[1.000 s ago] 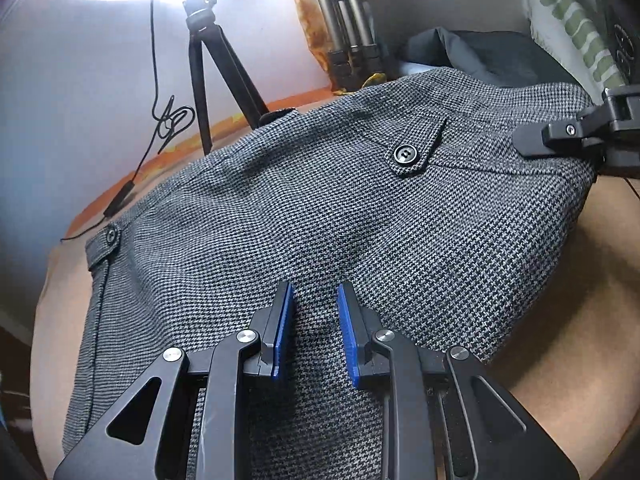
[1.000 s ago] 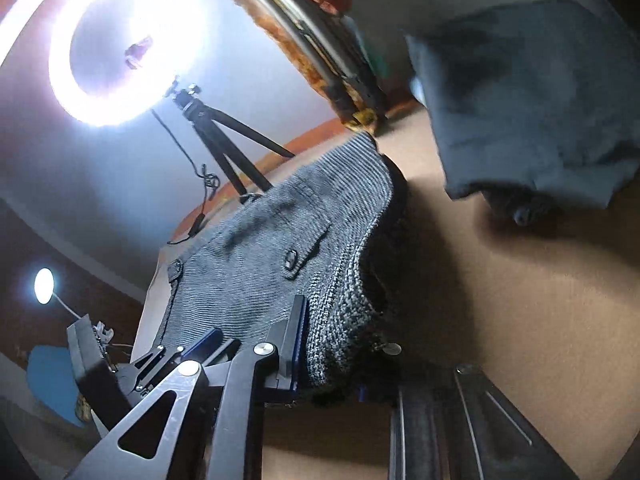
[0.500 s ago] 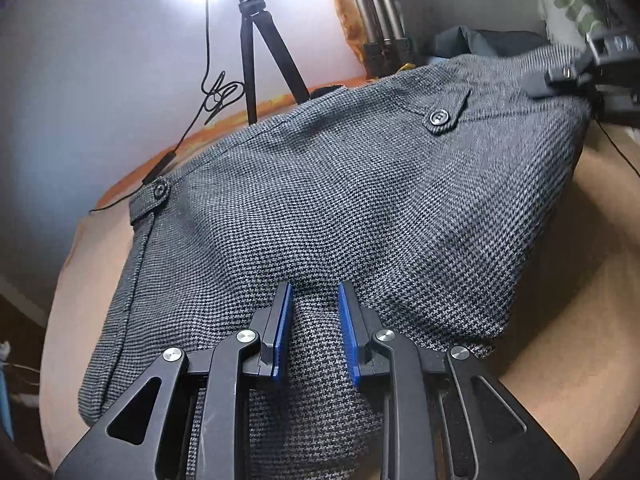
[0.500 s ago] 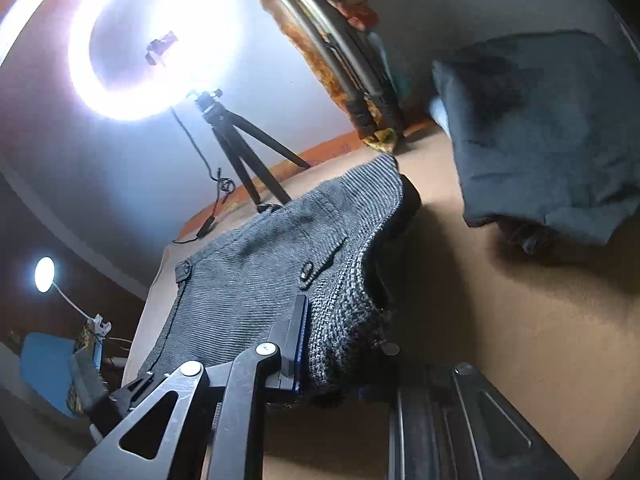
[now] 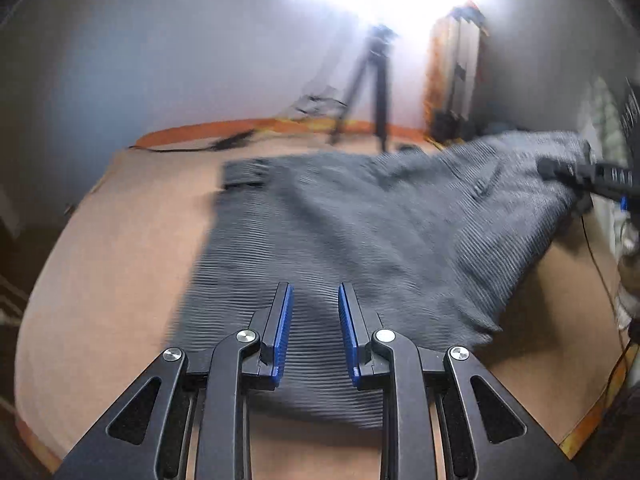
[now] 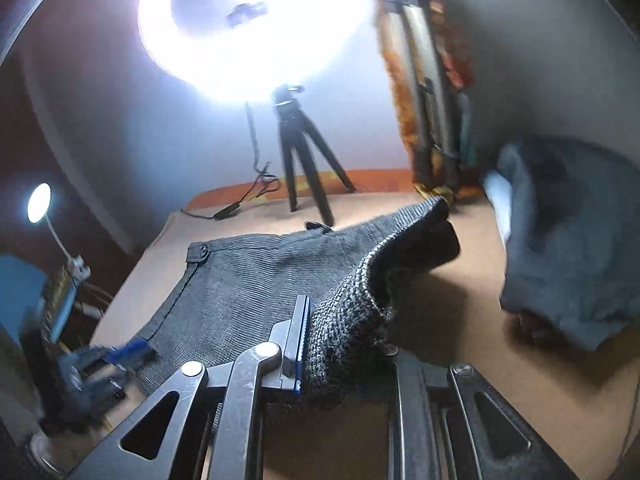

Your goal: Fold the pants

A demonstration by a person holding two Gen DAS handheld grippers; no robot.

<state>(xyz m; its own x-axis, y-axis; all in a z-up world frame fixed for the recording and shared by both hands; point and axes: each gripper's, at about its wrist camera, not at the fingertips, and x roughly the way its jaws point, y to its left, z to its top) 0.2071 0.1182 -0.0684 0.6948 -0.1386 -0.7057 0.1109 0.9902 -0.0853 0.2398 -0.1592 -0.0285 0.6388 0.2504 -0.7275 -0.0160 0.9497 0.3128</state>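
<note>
Grey houndstooth pants (image 5: 360, 232) lie spread on a tan table (image 5: 120, 260), blurred by motion. My left gripper (image 5: 314, 332) is shut on a bunched fold of their near edge, which hangs raised off the table between the blue pads (image 5: 280, 332). In the right wrist view the pants (image 6: 248, 288) rise to my right gripper (image 6: 344, 344), shut on a thick corner of cloth that hides the right finger. The right gripper (image 5: 588, 176) shows at the far right of the left wrist view, holding its corner up. The left gripper (image 6: 108, 360) appears blurred at lower left.
A ring light (image 6: 248, 28) on a black tripod (image 6: 296, 152) stands at the table's far edge with a cable (image 6: 256, 184). A folded dark garment (image 6: 568, 232) lies at the right. A folded stand (image 6: 432, 100) leans on the wall. A small lamp (image 6: 40, 204) glows at left.
Both grippers have risen and rolled level with the cloth in them. The pants now stretch out between them, and more bare table shows at the left.
</note>
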